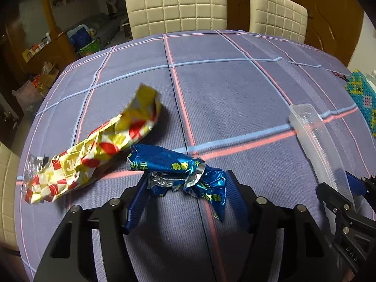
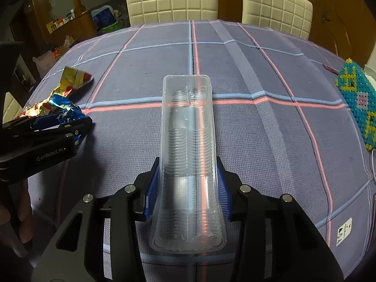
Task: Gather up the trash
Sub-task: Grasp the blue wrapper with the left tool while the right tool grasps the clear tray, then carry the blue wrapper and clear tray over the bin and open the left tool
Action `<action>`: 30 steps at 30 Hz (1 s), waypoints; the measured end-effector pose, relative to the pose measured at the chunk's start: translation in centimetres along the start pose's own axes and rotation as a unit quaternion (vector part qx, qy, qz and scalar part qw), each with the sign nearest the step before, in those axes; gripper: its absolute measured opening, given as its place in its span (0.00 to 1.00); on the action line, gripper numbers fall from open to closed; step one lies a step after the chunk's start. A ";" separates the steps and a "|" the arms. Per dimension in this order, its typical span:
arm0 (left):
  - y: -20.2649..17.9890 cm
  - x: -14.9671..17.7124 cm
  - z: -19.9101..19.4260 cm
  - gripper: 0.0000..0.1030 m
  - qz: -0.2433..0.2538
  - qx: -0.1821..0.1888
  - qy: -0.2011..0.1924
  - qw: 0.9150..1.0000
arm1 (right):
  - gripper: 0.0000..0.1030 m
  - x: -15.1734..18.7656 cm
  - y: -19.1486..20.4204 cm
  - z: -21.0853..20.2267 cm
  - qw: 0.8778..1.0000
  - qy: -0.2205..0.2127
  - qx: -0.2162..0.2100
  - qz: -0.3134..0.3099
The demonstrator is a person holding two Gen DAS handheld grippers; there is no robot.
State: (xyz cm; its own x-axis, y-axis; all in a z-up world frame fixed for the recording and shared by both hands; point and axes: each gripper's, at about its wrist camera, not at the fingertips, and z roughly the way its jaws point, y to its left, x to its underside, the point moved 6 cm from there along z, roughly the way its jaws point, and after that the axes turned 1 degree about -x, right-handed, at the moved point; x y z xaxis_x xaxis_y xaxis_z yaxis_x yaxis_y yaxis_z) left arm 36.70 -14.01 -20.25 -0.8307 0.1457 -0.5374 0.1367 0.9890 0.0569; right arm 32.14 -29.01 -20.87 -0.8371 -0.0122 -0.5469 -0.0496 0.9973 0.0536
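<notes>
My left gripper has its blue fingers wide apart around a crumpled blue foil wrapper that lies on the table; the fingers do not press it. A yellow, red and white checked snack bag lies just left of it. My right gripper is shut on a long clear plastic tray, holding its sides above the table. The tray also shows in the left wrist view, with the right gripper at the right edge. The left gripper shows at the left of the right wrist view, by both wrappers.
The table carries a blue-grey cloth with pink and light-blue lines. A beaded mat lies at the right edge. Two cream padded chairs stand at the far side. Boxes and bags sit on the floor at far left.
</notes>
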 end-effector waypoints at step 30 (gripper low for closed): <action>13.6 10.5 -12.2 0.57 -0.060 -0.037 -0.068 0.995 | 0.44 4.7 18.6 -7.7 0.989 -0.023 -0.032 -0.144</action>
State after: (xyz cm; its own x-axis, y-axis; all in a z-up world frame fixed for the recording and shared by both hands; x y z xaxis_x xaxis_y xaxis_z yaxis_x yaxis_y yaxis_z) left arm 23.29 1.27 -14.85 -0.7576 0.0256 -0.6522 -0.0045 0.9990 0.0445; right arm 23.10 -11.07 -16.07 -0.7574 -0.2906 -0.5846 -0.3187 0.9461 -0.0574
